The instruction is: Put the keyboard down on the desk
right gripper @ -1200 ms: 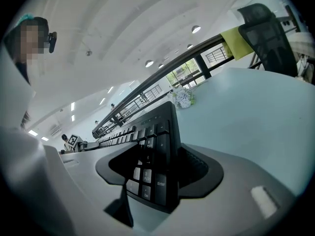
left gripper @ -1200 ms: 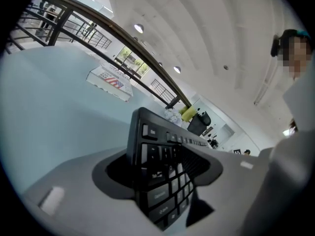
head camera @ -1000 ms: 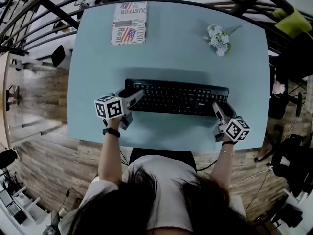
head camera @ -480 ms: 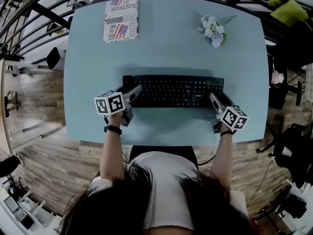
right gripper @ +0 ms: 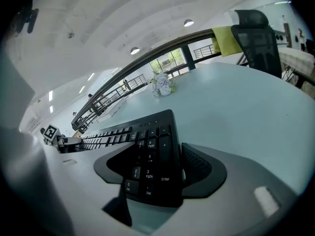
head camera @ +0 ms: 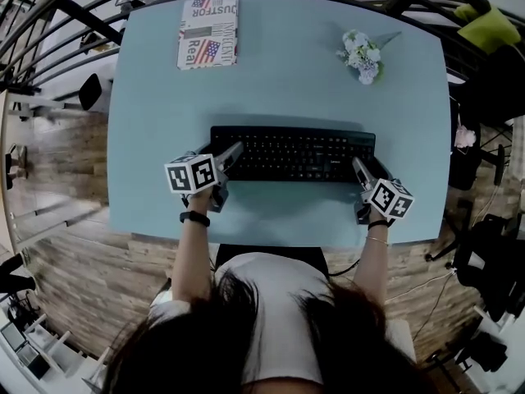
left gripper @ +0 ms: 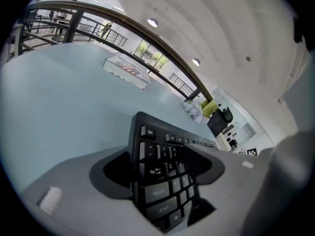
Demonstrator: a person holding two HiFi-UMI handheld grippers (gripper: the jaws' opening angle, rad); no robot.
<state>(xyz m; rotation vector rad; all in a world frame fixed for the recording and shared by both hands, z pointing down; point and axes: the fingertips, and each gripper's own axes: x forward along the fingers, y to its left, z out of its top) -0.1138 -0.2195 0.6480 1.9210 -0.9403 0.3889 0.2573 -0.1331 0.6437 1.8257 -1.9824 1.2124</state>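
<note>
The black keyboard [head camera: 295,154] lies flat on the light blue desk [head camera: 279,80], near its front edge. My left gripper [head camera: 230,158] straddles the keyboard's left end [left gripper: 160,154]. Its jaws are opening, with a dark gap showing beside the keyboard edge. My right gripper [head camera: 359,171] straddles the right end, over the number pad [right gripper: 147,151]. Its jaws are opening too, and they stand wide around that end. In both gripper views the keyboard is still between the jaws, and the pads do not look pressed on it.
A flag-printed box [head camera: 208,31] lies at the desk's far left, and a small bunch of flowers [head camera: 361,54] at the far right. Black railings curve behind the desk. A chair with a green cloth [head camera: 484,19] stands off the right corner.
The head view has shifted a little. The keyboard stays on the desk and both grippers stay at its ends.
</note>
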